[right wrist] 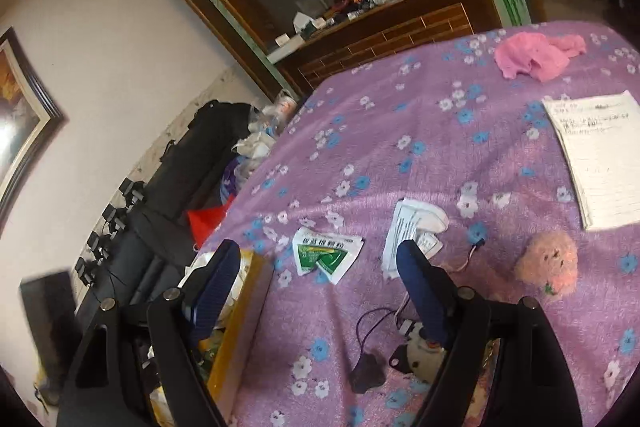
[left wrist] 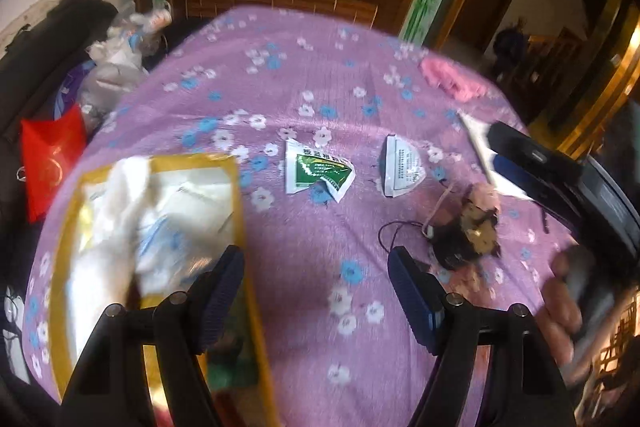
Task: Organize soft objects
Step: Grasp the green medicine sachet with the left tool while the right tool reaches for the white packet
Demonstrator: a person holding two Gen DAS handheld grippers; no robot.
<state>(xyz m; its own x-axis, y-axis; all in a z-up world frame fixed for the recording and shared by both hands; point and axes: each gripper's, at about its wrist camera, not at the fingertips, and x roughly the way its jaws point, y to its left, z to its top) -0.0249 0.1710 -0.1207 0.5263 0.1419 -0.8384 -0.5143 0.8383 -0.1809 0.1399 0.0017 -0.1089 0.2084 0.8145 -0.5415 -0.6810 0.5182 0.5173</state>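
Both our grippers hang spread and empty over the flowered purple bed.

Our left gripper is released, the yellow box of white soft things just by its left finger, the small plush toy ahead to its right. Our right gripper is released too; a pink plush lies to its right, the pink cloth far ahead, the green sachet between its fingers.

Both wrist views near, above bedspread
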